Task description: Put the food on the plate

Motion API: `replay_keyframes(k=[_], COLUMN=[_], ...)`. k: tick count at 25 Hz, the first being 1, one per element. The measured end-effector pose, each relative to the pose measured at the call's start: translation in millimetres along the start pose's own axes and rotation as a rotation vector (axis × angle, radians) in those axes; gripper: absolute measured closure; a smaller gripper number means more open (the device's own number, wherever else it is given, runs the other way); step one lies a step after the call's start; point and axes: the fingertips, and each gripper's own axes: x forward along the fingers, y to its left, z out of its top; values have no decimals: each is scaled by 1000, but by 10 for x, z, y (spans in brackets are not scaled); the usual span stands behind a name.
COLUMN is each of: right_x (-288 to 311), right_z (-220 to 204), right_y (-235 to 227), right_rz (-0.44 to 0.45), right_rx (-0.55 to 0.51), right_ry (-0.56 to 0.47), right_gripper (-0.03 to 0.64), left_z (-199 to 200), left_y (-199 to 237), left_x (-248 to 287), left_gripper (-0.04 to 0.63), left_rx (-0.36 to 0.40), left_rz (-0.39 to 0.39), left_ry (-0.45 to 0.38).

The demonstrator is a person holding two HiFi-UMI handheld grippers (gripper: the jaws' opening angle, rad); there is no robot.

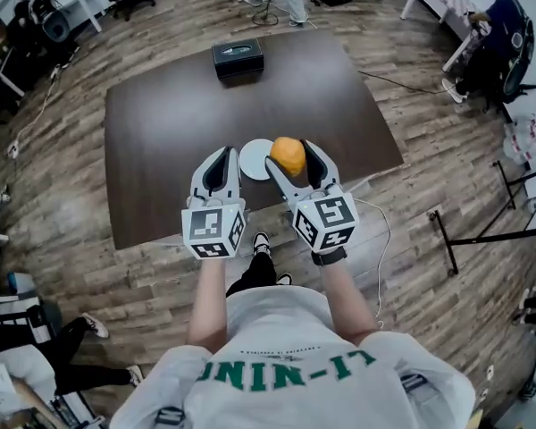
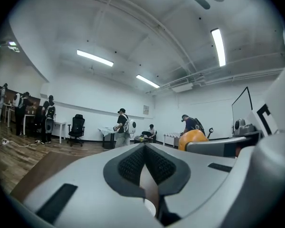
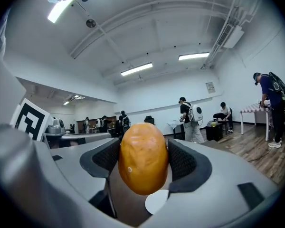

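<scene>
White T-shirt (image 1: 290, 347) nearest the camera, green lettering upside down, reads "LI-NIN", the rest is cut off by a fold. Each gripper carries a cube with black-and-white square markers, no words on them.

Left gripper (image 2: 143, 151): jaws closed, pad tips meet, only a thin wedge of gap behind the tips, nothing in it. It is held in the air on the near side of the plate (image 1: 254, 160), just left of the right gripper.

Right gripper (image 3: 143, 156): jaws wide apart and clamped on the food piece (image 3: 143, 158), a glossy orange-brown oval thing, both ribbed pads pressing its sides. The food piece is up off the table, over the plate's right edge in the head view, not touching the plate.

The plate is small, round, white and bare, lying on the dark brown table (image 1: 170, 141) close to the table's near edge.

Beyond the plate, at the table's far edge, is a black tissue box (image 1: 238, 58); print on it is too small to read.

Further off past the table, people stand at desks on the wood floor.
</scene>
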Motion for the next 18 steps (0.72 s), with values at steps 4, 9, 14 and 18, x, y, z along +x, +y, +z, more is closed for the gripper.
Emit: replay_keyframes(k=[4, 9, 14, 18], right_x=[564, 1160, 1584, 1814], right_z=[70, 121, -36, -204], right_y=[-69, -205, -355, -472], right_rz=[36, 46, 30, 46], right_rx=[-18, -29, -14, -8], right_ry=[10, 28, 74, 128], right_gripper=[287, 287, 287, 287], left_z=[24, 60, -71, -268], left_y=[335, 707, 967, 1037], left_x=[389, 897, 1219, 1427], left_gripper=[584, 584, 584, 584], left_rx=[12, 9, -12, -26], left_rz=[27, 36, 33, 38], left_ry=[-19, -16, 10, 53])
